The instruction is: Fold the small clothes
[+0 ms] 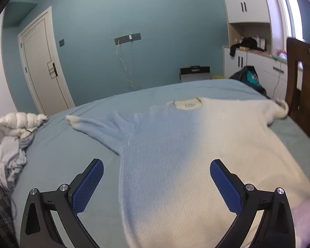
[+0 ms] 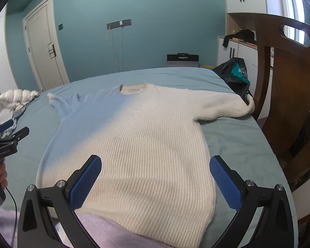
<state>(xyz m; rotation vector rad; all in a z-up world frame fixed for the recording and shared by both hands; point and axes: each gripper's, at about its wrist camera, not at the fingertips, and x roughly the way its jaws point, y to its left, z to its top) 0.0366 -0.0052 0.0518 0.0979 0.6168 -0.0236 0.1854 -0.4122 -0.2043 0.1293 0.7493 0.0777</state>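
A knit sweater (image 1: 175,155), light blue on its left side fading to cream on its right, lies flat on the bed with both sleeves spread out and its neck label facing away; it also shows in the right wrist view (image 2: 138,140). My left gripper (image 1: 156,183) is open and empty, held over the sweater's lower left part. My right gripper (image 2: 155,180) is open and empty over the sweater's lower right part. The left gripper (image 2: 11,128) also shows at the left edge of the right wrist view, held in a hand.
The bed (image 1: 57,165) has a light blue cover. A heap of white and grey clothes (image 1: 12,136) lies at its left edge. A wooden chair (image 2: 289,95) stands close to the right side. A dark bag (image 2: 235,72) sits at the far right corner. Cabinets (image 1: 258,62) stand beyond.
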